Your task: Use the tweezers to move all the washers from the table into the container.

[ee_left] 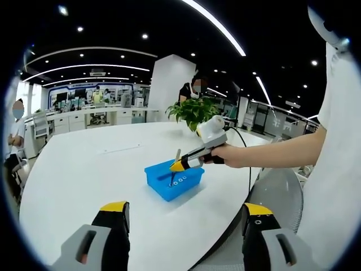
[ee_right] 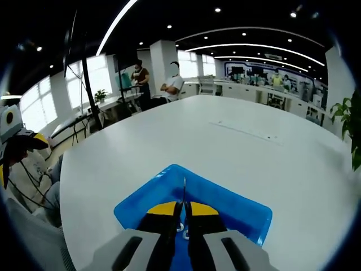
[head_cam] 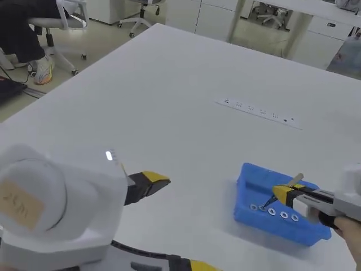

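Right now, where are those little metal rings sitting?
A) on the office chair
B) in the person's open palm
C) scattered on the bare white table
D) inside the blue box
D: the washers lie in a row inside the blue container, just below the tweezers that the right gripper holds between its closed jaws.

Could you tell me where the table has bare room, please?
The table is bare between the left gripper and the blue container, and beyond the socket strip. It is crowded at the container, where the right gripper holds tweezers over the washers.
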Demonstrator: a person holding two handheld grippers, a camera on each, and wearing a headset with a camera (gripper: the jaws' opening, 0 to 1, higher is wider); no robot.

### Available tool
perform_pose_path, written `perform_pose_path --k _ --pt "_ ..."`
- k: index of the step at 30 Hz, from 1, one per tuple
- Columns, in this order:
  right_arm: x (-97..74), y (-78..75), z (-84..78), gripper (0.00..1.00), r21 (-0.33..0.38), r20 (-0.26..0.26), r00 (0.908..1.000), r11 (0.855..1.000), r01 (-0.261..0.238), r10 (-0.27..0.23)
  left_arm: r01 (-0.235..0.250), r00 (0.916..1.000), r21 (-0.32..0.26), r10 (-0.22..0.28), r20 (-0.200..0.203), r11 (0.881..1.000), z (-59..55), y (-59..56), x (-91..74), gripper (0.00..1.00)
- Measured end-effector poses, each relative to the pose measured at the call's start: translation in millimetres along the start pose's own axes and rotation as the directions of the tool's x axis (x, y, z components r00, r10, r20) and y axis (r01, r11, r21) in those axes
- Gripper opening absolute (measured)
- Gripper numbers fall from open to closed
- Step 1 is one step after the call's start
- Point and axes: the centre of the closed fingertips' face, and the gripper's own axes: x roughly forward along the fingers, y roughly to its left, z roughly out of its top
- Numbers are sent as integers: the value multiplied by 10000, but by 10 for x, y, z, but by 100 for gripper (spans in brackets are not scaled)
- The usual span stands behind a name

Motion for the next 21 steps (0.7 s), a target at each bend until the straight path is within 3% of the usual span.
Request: perform_pose_path --k 6,11,14,17,21 --pt "-162 46 87 3 57 401 9992 10000 -18 16 53 10000 17 -53 30 10000 3 -9 4 78" --pt "-408 162 250 3 -106 1125 9934 9997 -203 214 107 9995 101 -109 283 9999 60 1 30 70" --pt "-590 306 278 3 -309 1356 9886 9976 -623 659 480 9988 575 -487 100 9972 62 -33 101 56" --pt "-711 440 212 3 -725 1199 9863 9918 -1050 1132 1147 9933 802 -1156 62 9902 106 -127 200 41" --pt "-806 584 27 3 -1413 550 9837 9766 -1618 1710 1783 9840 1286 -1772 -200 9755 109 -236 345 26"
